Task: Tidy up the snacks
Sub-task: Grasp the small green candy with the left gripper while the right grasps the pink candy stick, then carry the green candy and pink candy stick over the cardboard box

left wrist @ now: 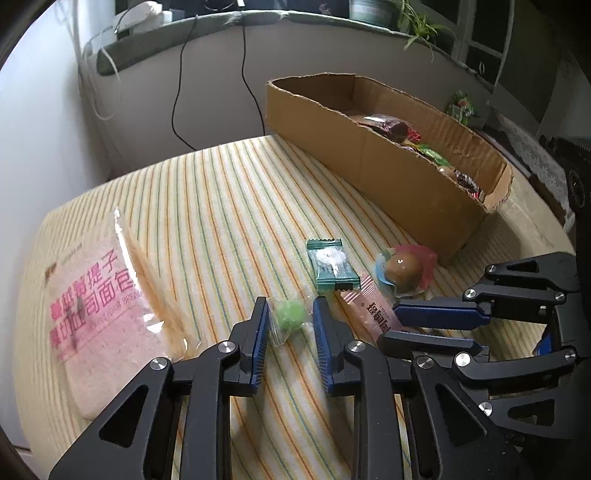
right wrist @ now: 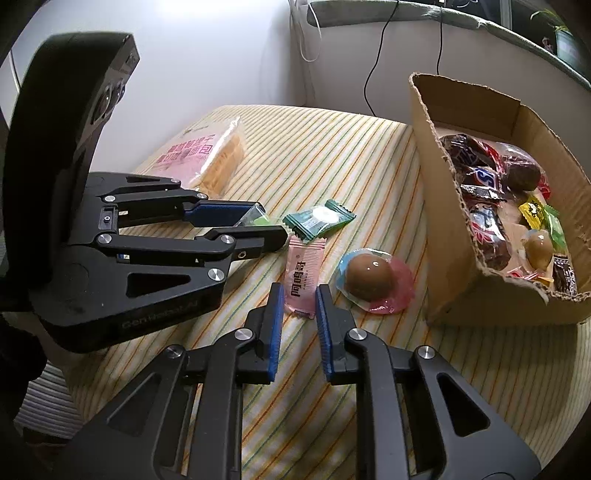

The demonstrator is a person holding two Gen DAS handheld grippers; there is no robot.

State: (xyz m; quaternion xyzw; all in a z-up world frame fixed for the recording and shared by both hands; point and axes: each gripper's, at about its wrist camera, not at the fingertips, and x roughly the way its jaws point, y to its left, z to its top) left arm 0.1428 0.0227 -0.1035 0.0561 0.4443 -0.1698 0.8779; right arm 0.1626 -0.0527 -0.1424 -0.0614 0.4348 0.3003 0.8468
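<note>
On the striped tablecloth (left wrist: 229, 206), my left gripper (left wrist: 290, 306) is shut on a small green candy (left wrist: 290, 319) in a clear wrapper; the right wrist view shows that left gripper (right wrist: 273, 220) from the side, holding the green candy (right wrist: 258, 219). My right gripper (right wrist: 299, 291) is shut on the lower end of a pink sachet (right wrist: 304, 273). The left wrist view has the right gripper (left wrist: 389, 323) just right of the left one, on the pink sachet (left wrist: 373, 306). A cardboard box (right wrist: 436, 221) with several snacks stands to the right.
A teal wrapped sweet (right wrist: 319, 218) and a packed brown egg (right wrist: 371, 277) lie just beyond the grippers. A bag of sliced bread (left wrist: 99, 295) lies at the left. Behind the cardboard box (left wrist: 369, 166) a wall has hanging black cables (left wrist: 177, 92) and a sill with a plant (left wrist: 417, 26).
</note>
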